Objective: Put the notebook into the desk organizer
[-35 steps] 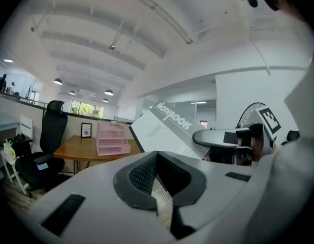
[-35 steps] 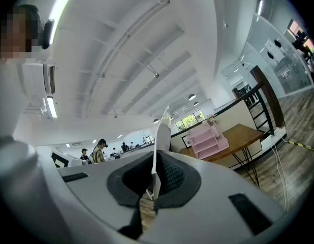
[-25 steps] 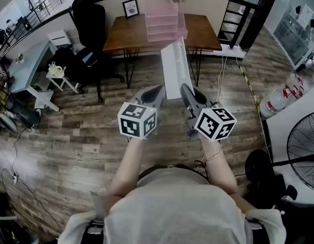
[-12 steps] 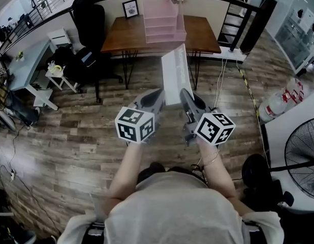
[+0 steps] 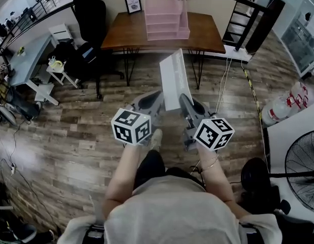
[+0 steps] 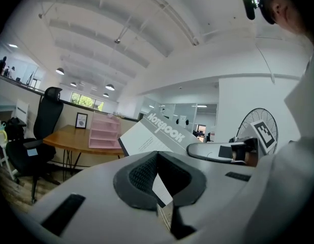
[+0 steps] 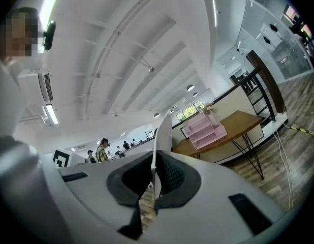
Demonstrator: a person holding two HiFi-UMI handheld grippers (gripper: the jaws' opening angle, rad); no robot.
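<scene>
Wooden floor (image 5: 70, 136) underfoot, table (image 5: 121, 34) at top centre carrying pink organizer (image 5: 164, 19). Grips notebook (image 5: 173, 80) at mid-frame, well short of it, left hand-held gripper (image 5: 158, 97) and right hand-held gripper (image 5: 183, 98) both clamped on its near end, probably for steady carrying.

From where I stand, the notebook (image 5: 173, 78) hangs over the floor (image 5: 70, 136), well short of the surface (image 5: 126, 34), with the left gripper (image 5: 158, 97) at its lower left and the right gripper (image 5: 183, 98) at its lower right. The desk organizer (image 5: 165, 18) stands on the surface's far side, with a picture frame (image 5: 132, 4) to its left and a chair (image 5: 91, 19) at the surface's left end.
</scene>
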